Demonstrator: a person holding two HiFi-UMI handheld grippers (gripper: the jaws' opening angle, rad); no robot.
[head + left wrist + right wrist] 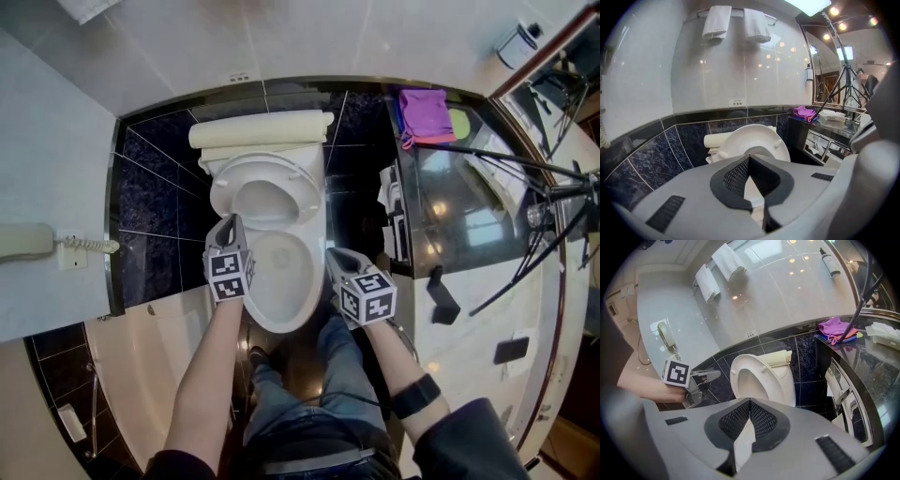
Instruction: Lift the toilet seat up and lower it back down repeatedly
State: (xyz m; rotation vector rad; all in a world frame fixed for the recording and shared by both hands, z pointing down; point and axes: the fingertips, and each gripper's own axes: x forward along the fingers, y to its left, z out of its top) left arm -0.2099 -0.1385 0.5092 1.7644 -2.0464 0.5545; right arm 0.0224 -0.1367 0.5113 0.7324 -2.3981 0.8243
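The white toilet seat (265,187) stands raised, leaning back toward the tank (261,129), with the bowl (281,277) open below it. My left gripper (228,225) is shut and holds nothing; its tip is by the bowl's left rim, just under the raised seat. My right gripper (336,255) is also shut and empty, off the bowl's right side. Over the left gripper (750,157) the seat (757,140) shows as upright. Past the right gripper (750,401), the seat (752,376) and the left gripper (693,378) are both visible.
A dark counter (469,187) runs along the right with a purple cloth (424,114) and a tripod (525,164) over it. A wall phone (28,241) hangs at the left. Towels (736,21) hang on the wall above. The person's legs (319,375) stand before the bowl.
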